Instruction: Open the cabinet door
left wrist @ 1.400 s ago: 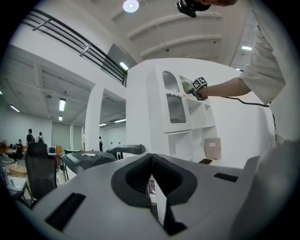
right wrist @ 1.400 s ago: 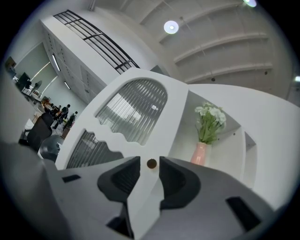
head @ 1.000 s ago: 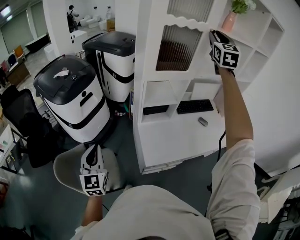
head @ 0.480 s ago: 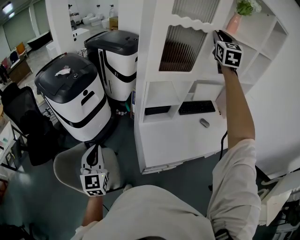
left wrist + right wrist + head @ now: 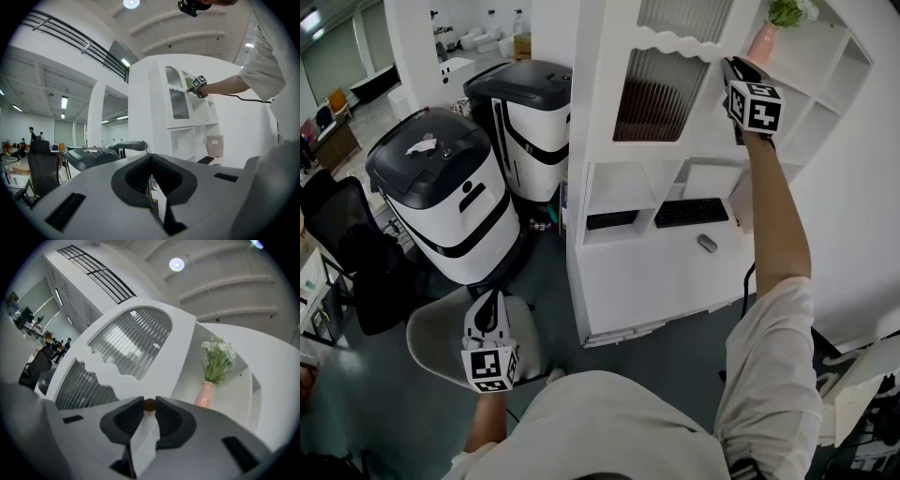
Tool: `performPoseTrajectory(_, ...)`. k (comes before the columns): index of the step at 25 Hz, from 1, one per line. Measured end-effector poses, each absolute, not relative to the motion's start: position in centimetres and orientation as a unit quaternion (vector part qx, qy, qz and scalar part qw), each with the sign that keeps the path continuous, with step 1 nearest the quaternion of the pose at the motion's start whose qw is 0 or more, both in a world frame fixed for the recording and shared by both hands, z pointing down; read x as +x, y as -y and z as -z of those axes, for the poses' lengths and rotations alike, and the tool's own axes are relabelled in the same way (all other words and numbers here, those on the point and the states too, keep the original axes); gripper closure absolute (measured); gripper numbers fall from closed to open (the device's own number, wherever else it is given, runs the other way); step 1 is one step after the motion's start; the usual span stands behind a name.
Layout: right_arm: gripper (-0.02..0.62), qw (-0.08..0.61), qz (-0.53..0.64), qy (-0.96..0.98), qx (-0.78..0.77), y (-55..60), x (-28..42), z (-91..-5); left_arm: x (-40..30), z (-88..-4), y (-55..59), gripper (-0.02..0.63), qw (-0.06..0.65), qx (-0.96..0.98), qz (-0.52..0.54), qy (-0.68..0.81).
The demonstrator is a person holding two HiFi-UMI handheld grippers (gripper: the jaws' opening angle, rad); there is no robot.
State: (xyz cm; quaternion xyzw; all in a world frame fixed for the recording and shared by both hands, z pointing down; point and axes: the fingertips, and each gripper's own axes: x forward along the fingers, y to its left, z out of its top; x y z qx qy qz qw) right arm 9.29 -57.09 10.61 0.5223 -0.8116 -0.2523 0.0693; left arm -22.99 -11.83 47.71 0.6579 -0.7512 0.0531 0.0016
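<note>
**Brown knob pinched at the edge of a ribbed-glass door**

Brown and round, the small knob (image 5: 149,404) sits between the dark pads of the right gripper (image 5: 149,408), which are clamped on it from either side. The person's arm reaches high and almost level to get there. The knob stands on the white frame at the right-hand edge of the cabinet door (image 5: 661,94), away from where the hinges presumably are. That grip makes sense for the task, since a pull there would swing the door with the least effort. The door looks shut or nearly so. Whether it has started to come off the frame cannot be told.

The left gripper (image 5: 490,298) hangs low and idle in front of the person's body, jaws together with nothing between them. It is well apart from the cabinet and probably just kept out of the way.

The door is smooth white board with an arched top. Its panes are vertically ribbed glass, split by a wavy scalloped band. To its right are open cubby shelves, one holding a matte pink vase (image 5: 758,42) with green sprigs. Below, a black keyboard (image 5: 689,212) and a small mouse (image 5: 706,243) lie on the white tabletop (image 5: 656,272). To the left stand two glossy machines (image 5: 441,187), white with rounded black lids.
</note>
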Motion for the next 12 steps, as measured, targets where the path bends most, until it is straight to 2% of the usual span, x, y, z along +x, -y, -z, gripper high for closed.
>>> performPoseTrajectory(12,0.518,0.072,0.309,0.803,0.504,54.0,9.9,-10.6,-22.4,-47.8,12.9,0.606,0.004,0.672,-0.05,0.739)
